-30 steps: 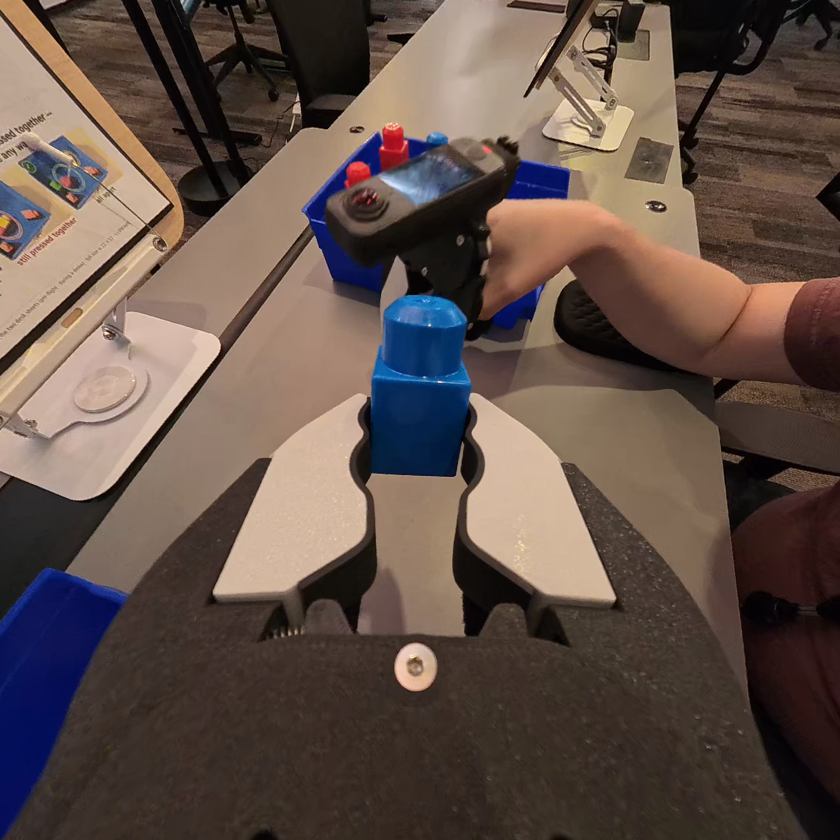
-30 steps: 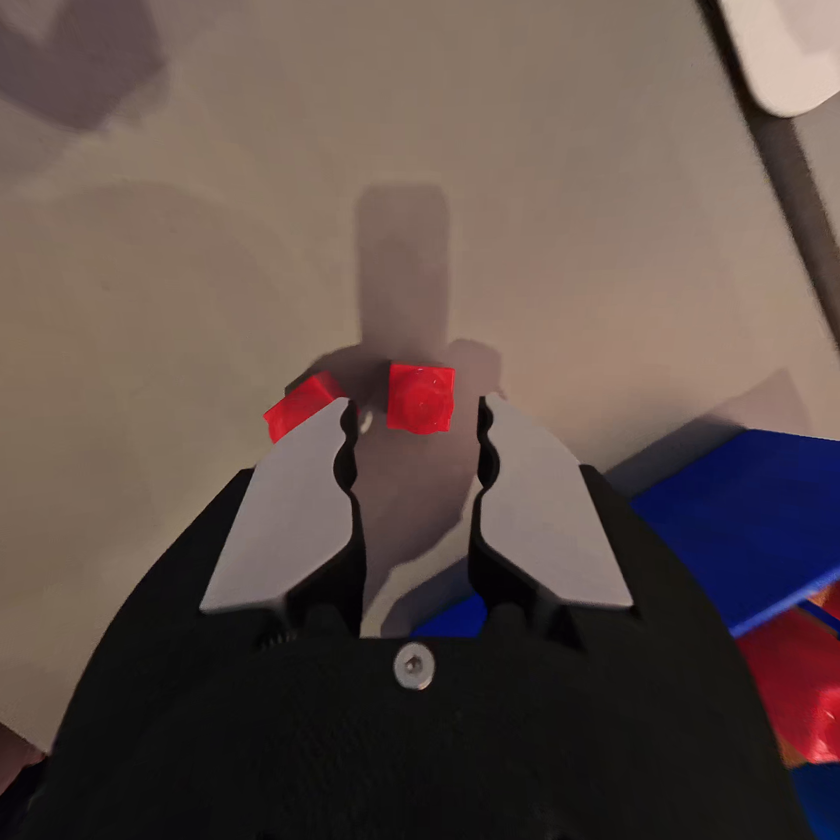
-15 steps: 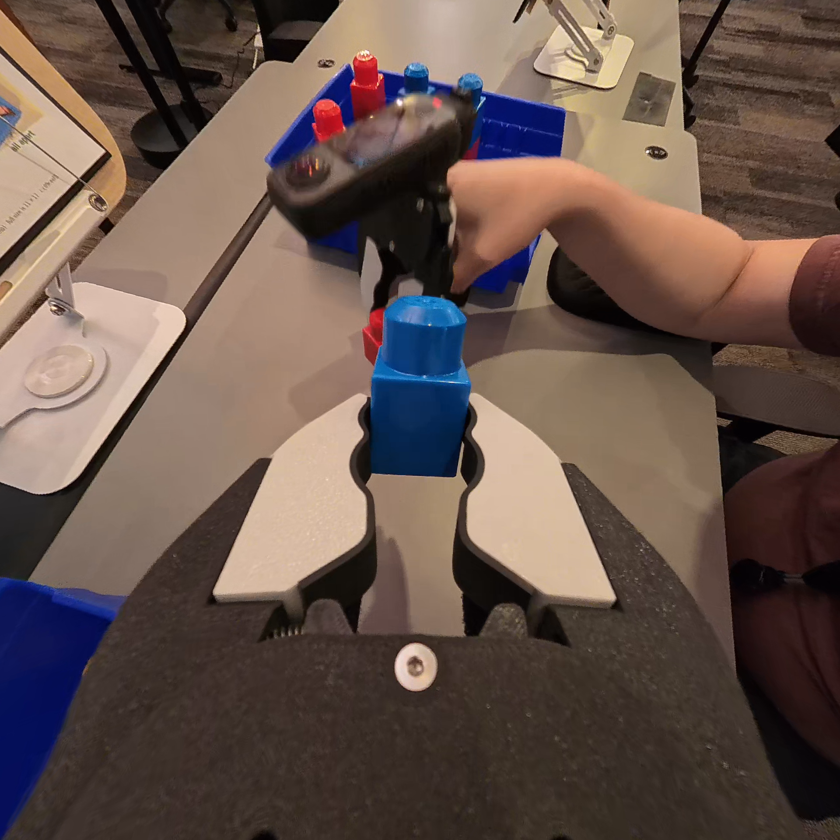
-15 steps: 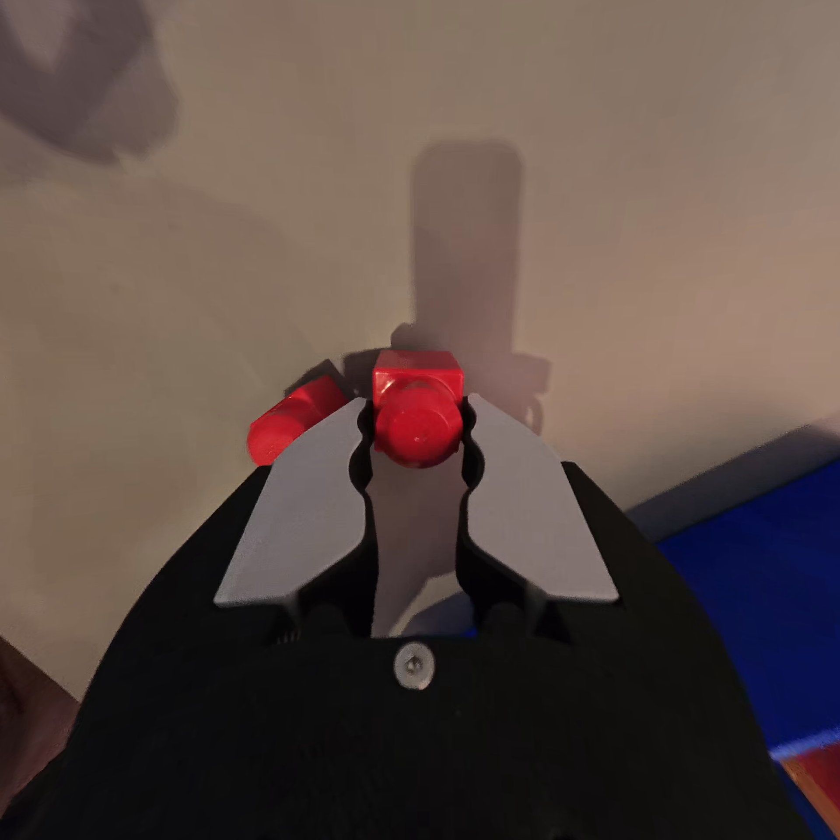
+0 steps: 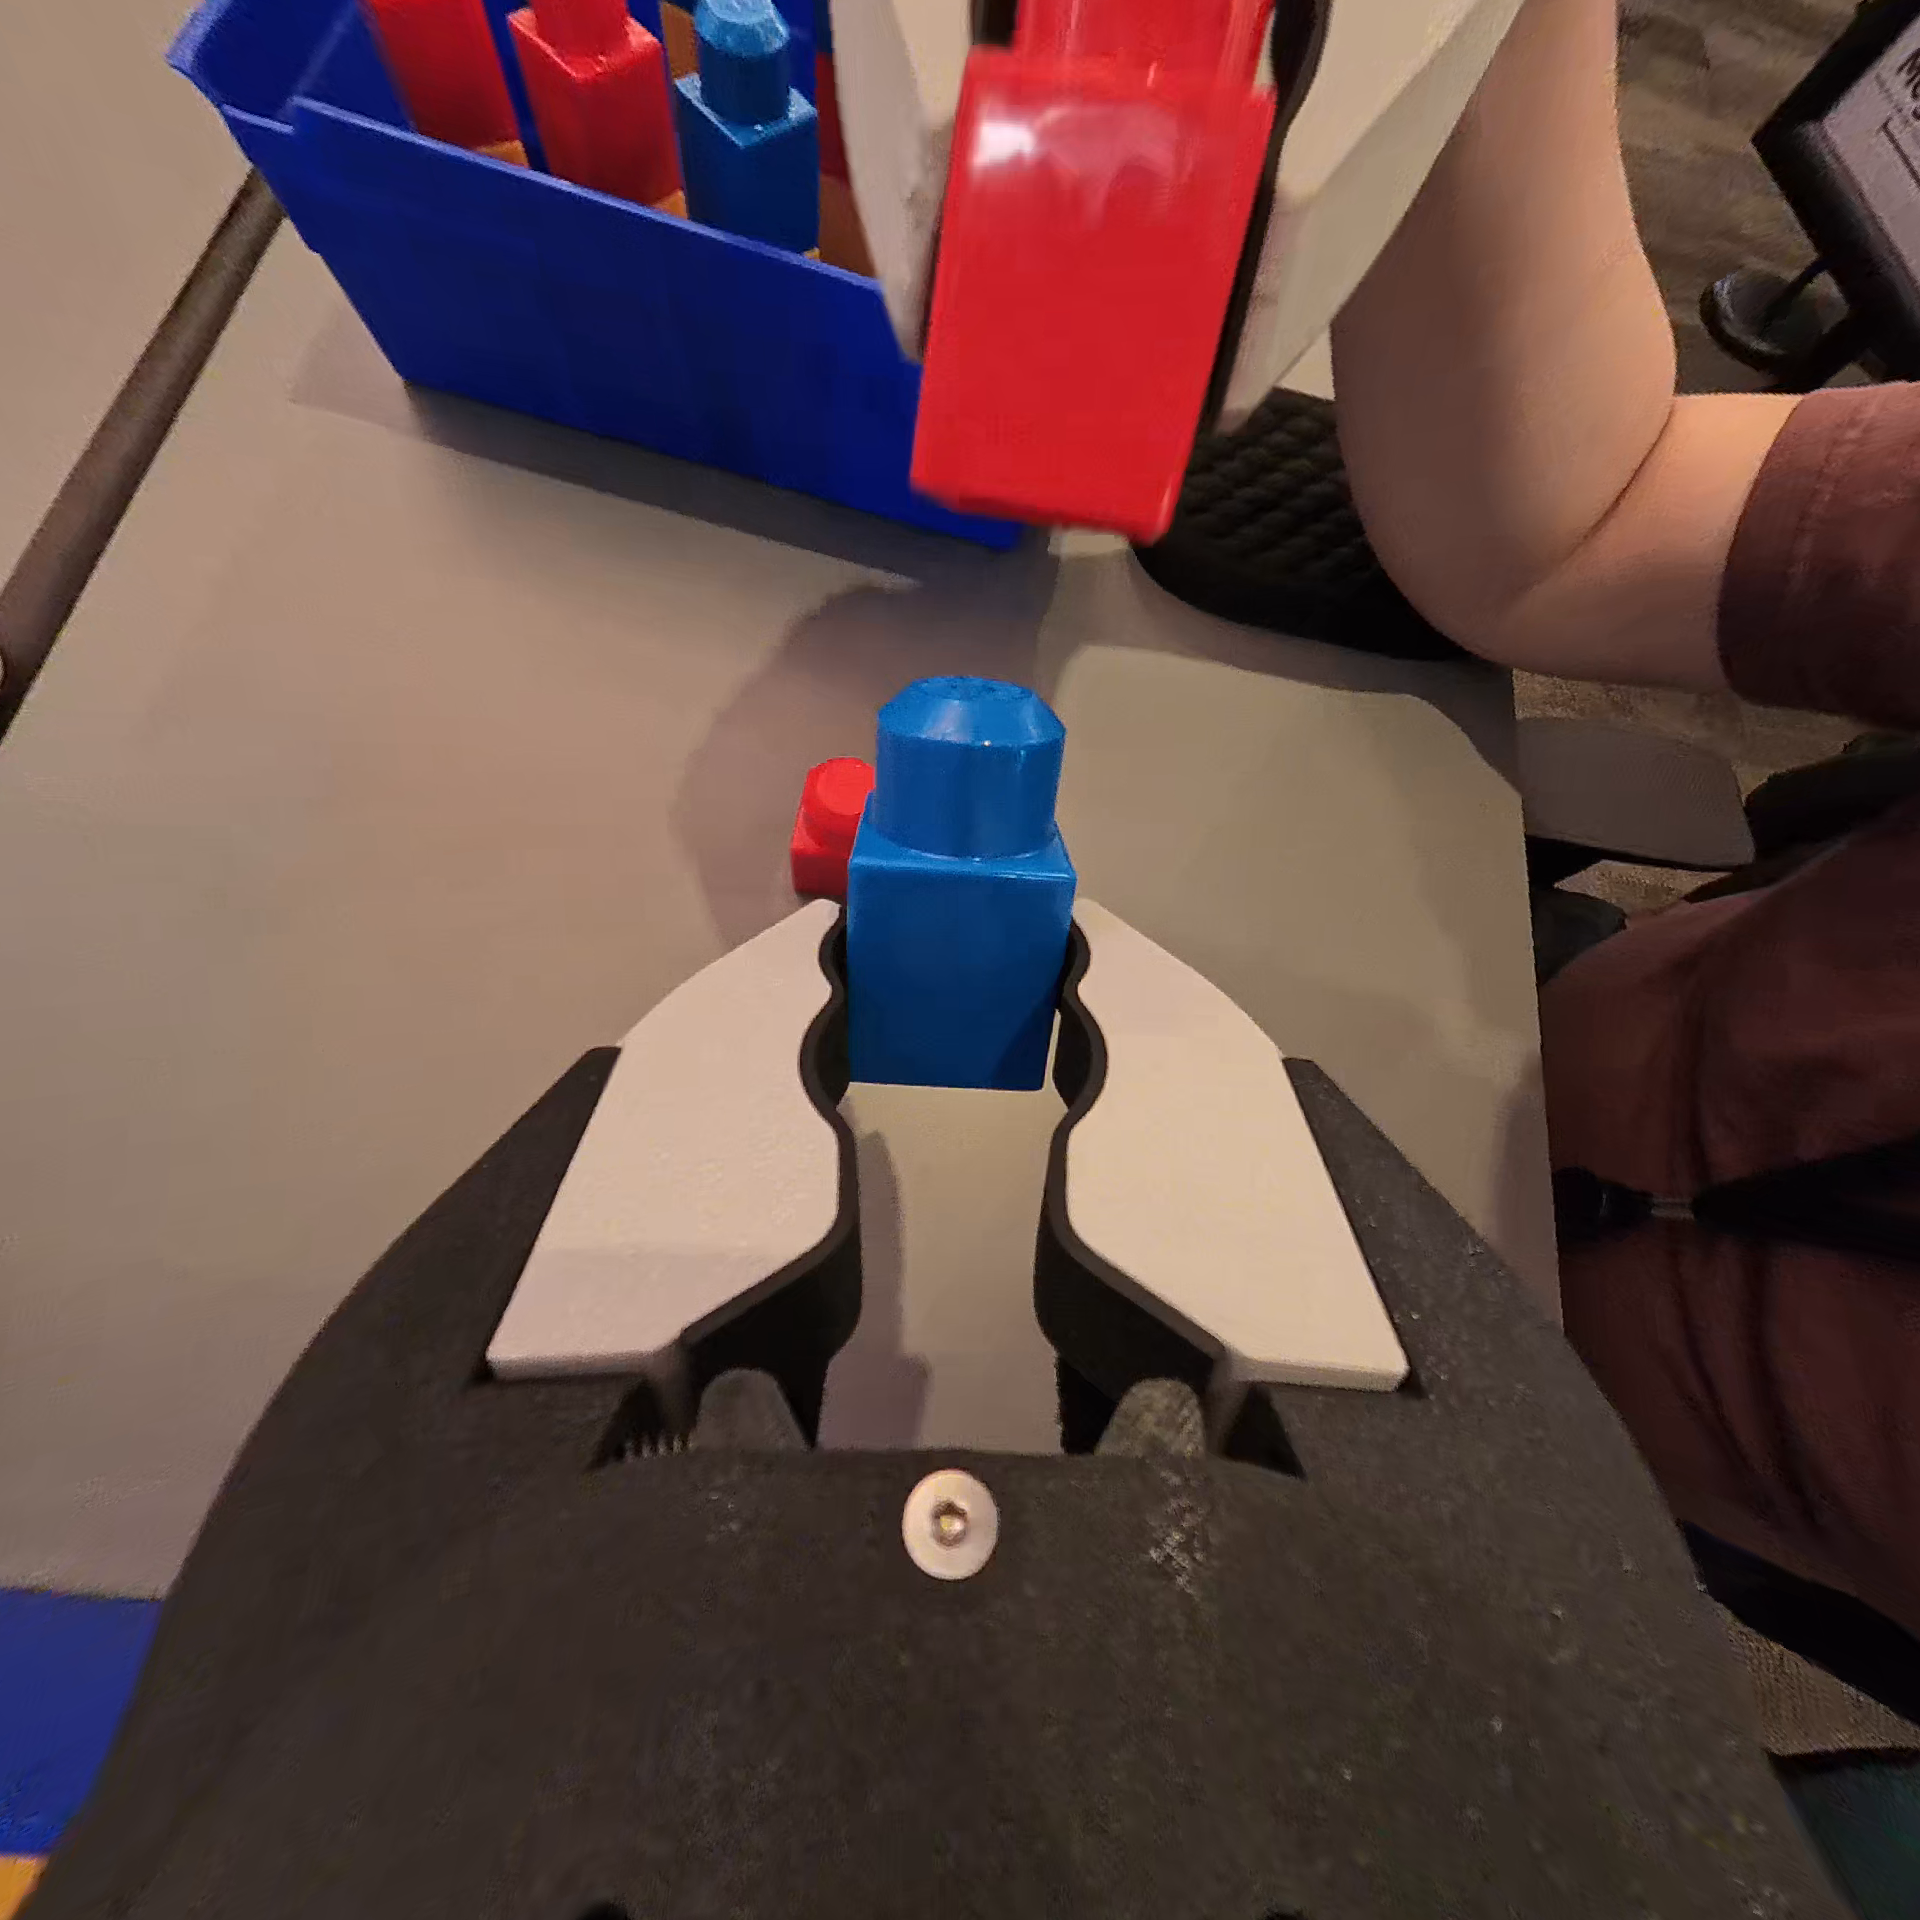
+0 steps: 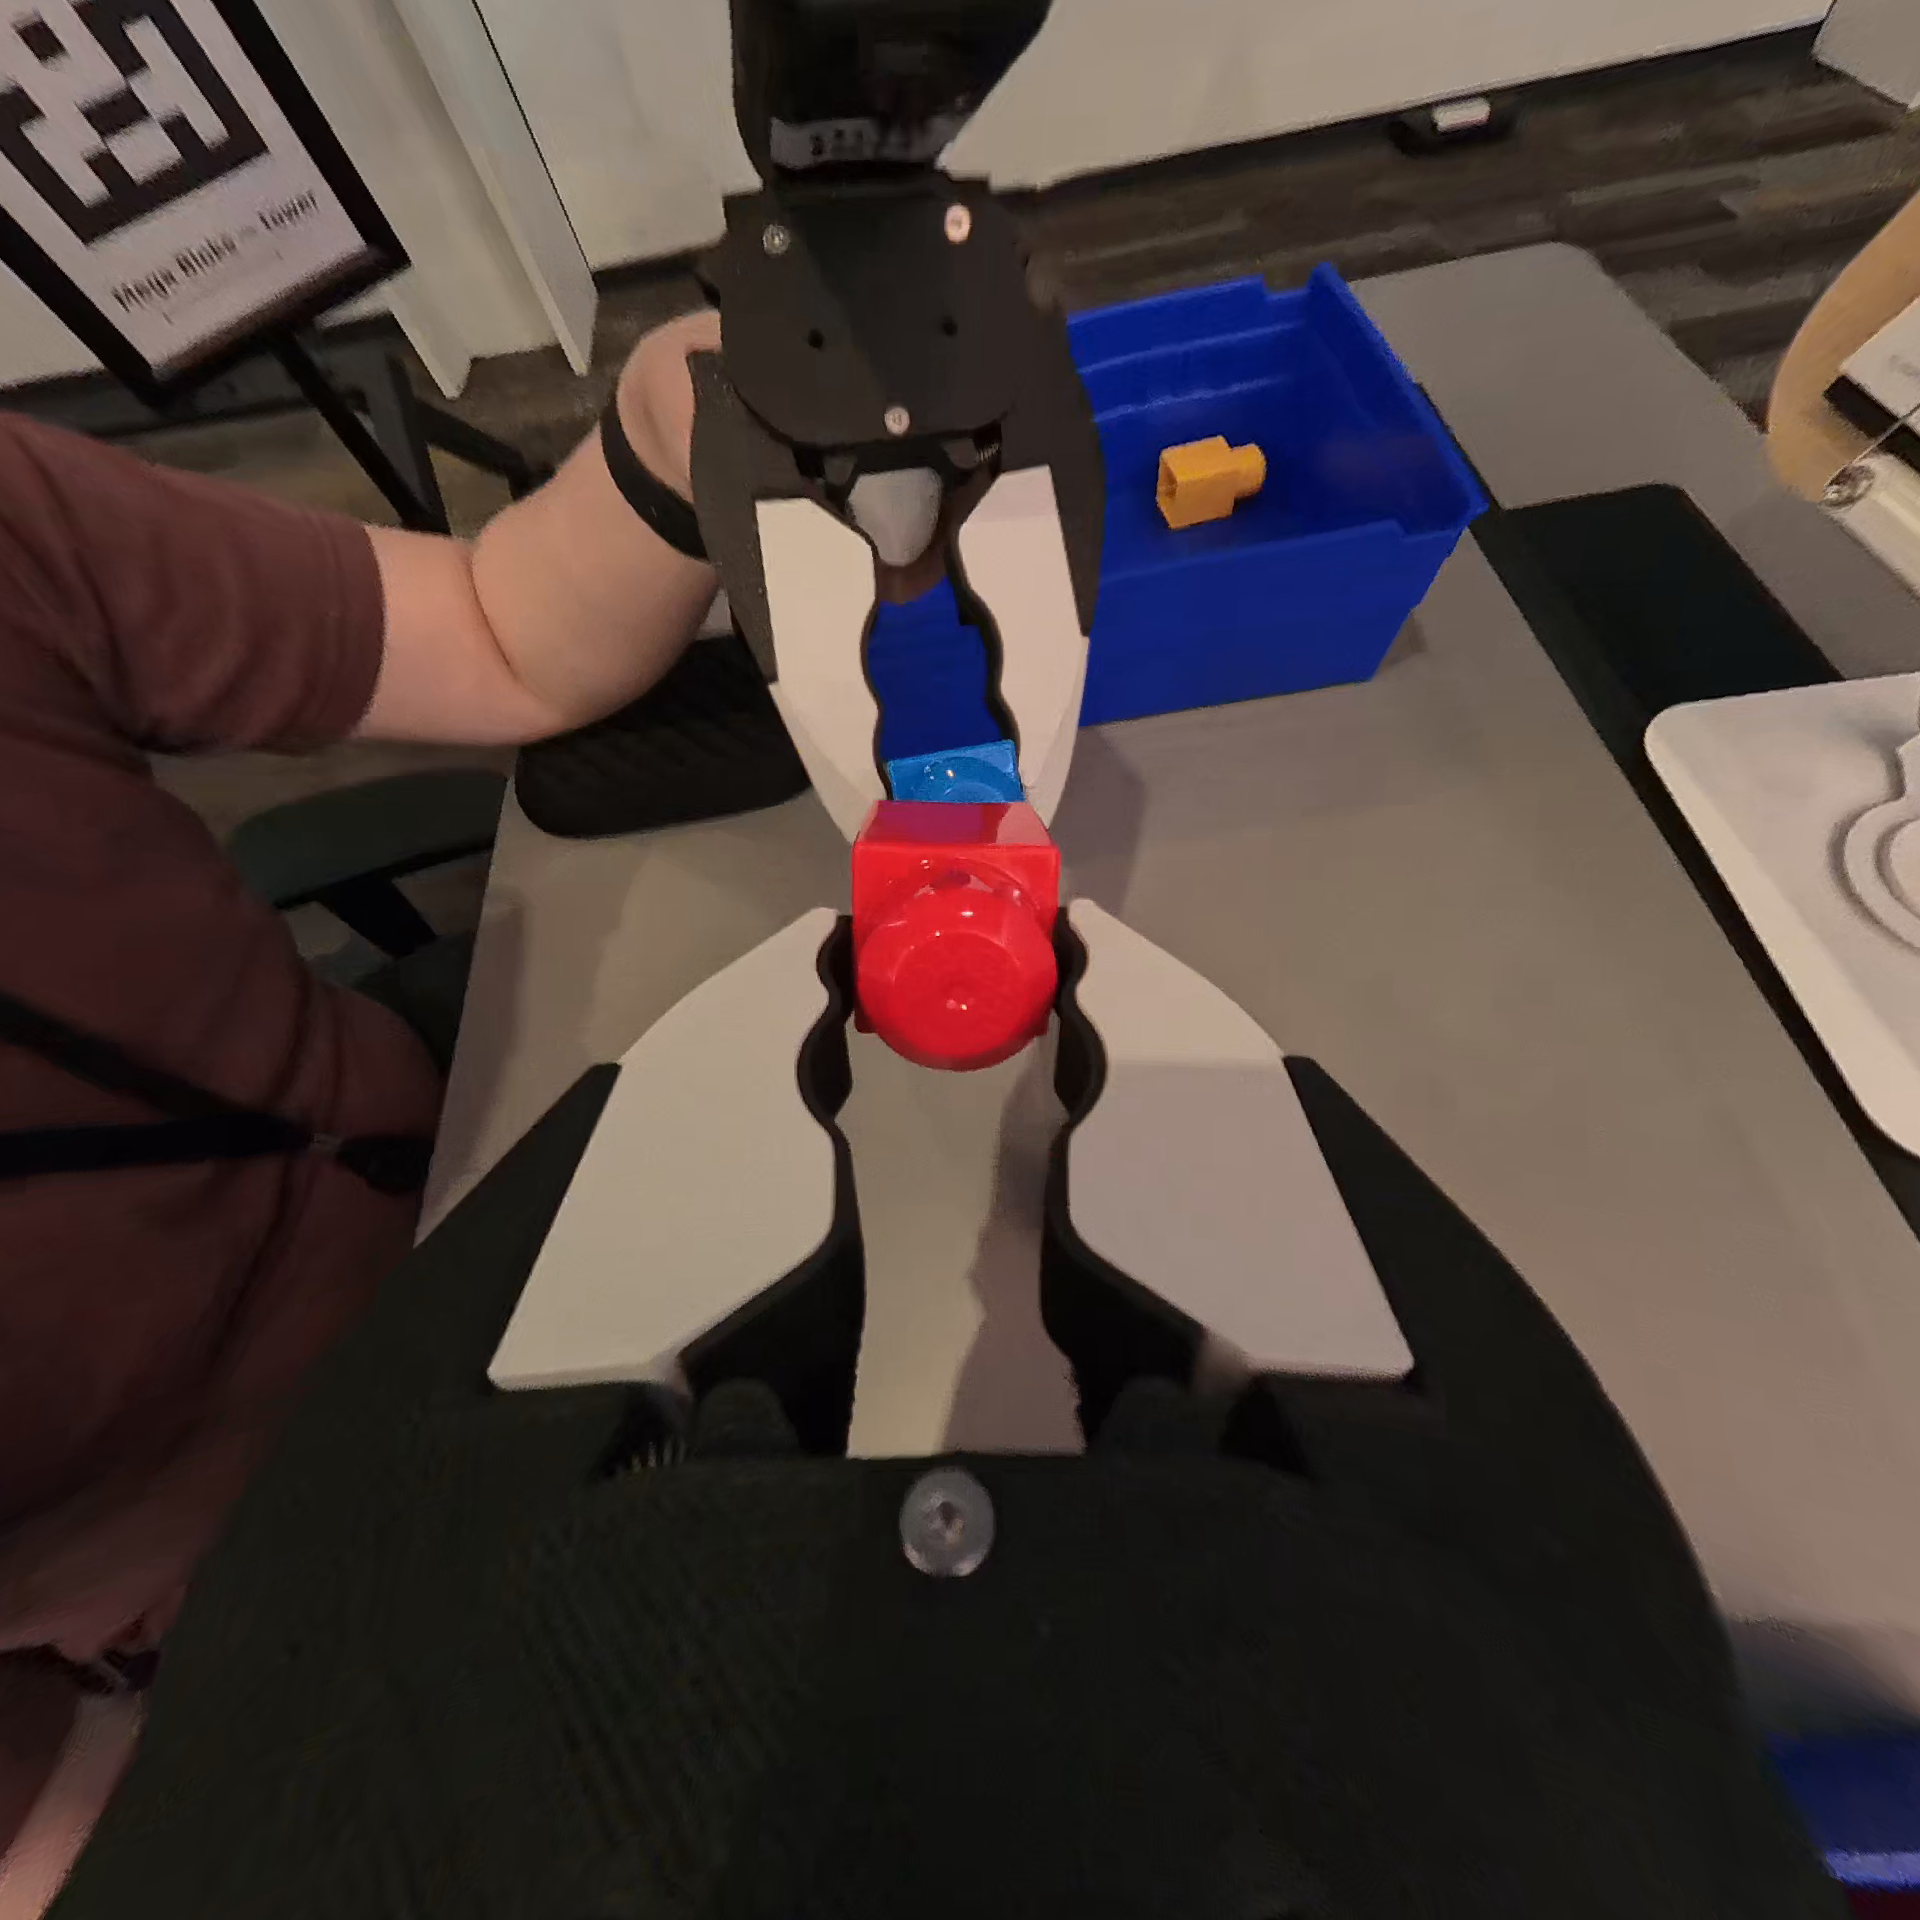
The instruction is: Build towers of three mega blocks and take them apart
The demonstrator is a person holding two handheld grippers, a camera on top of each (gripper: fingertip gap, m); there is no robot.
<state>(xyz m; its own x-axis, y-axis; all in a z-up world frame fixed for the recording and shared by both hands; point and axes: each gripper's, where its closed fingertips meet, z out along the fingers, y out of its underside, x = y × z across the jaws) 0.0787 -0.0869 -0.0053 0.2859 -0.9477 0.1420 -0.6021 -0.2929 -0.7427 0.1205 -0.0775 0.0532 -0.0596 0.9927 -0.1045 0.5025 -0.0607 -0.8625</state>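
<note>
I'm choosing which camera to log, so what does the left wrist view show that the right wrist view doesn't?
Left wrist view only: a blue bin crowded with upright red and blue blocks, and a small red block lying on the table.

Right wrist view only: a blue bin holding one orange block.

Both: the left gripper clamping a blue block and the right gripper clamping a red block.

Blue block (image 5: 956,935), red block (image 6: 951,935), orange block (image 6: 1210,480) in blue bin (image 6: 1299,623); grey worktop (image 5: 416,831); black-and-white hand-held gripper (image 5: 954,997).

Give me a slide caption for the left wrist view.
Left tool grips a blue block; right tool brings a red block down above it.
</note>
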